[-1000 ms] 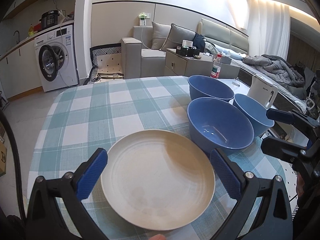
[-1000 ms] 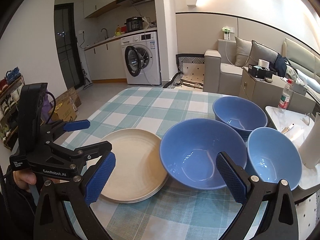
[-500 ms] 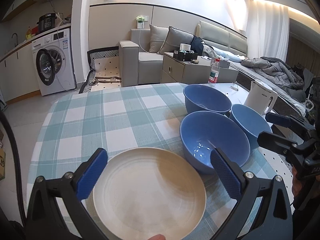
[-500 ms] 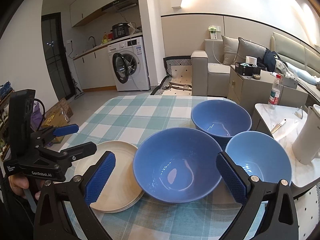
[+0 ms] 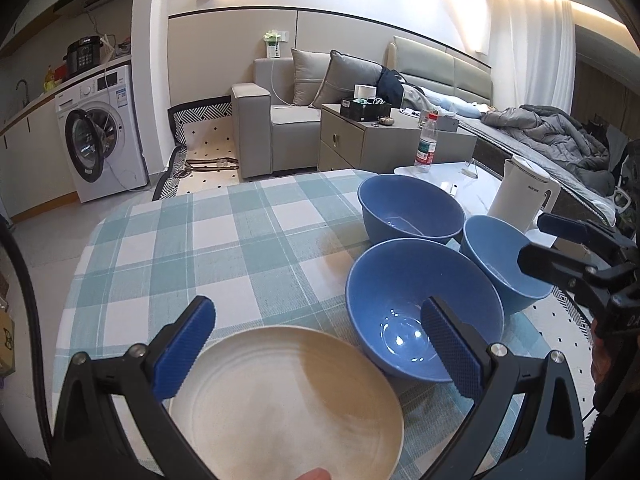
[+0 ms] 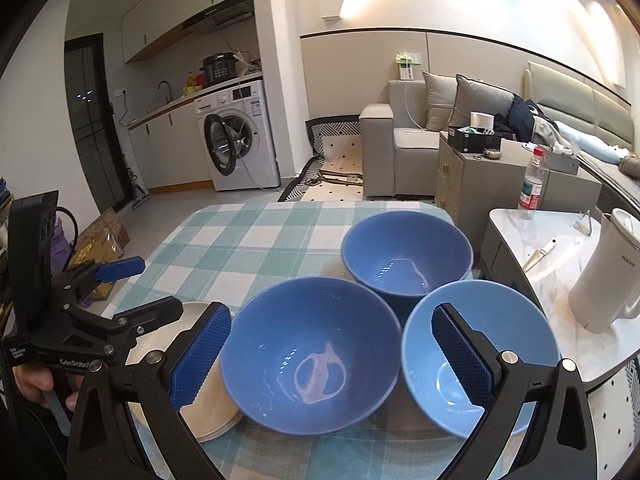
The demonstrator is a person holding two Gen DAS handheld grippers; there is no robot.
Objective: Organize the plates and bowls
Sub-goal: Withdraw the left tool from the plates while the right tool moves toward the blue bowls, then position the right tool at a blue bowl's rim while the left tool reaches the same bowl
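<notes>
A stack of cream plates [image 5: 288, 400] lies at the table's near edge, also in the right wrist view [image 6: 212, 408]. Three blue bowls stand to its right: a near one [image 5: 420, 308] [image 6: 312, 360], a far one [image 5: 412, 208] [image 6: 404, 256], and a lighter one [image 5: 500, 260] [image 6: 476, 352] at the right edge. My left gripper [image 5: 320, 352] is open and empty above the plates. My right gripper [image 6: 328, 360] is open and empty, its fingers either side of the near bowl, above it.
The table wears a teal checked cloth [image 5: 208, 248]. A white kettle [image 5: 520, 196] and a water bottle [image 5: 426, 144] stand on a marble side table [image 6: 560, 248] to the right. A sofa and a washing machine lie beyond.
Both grippers have pulled back and risen a little from the dishes. The right one has swung right, off the plates toward the bowls. Both stay open; no dish has moved.
</notes>
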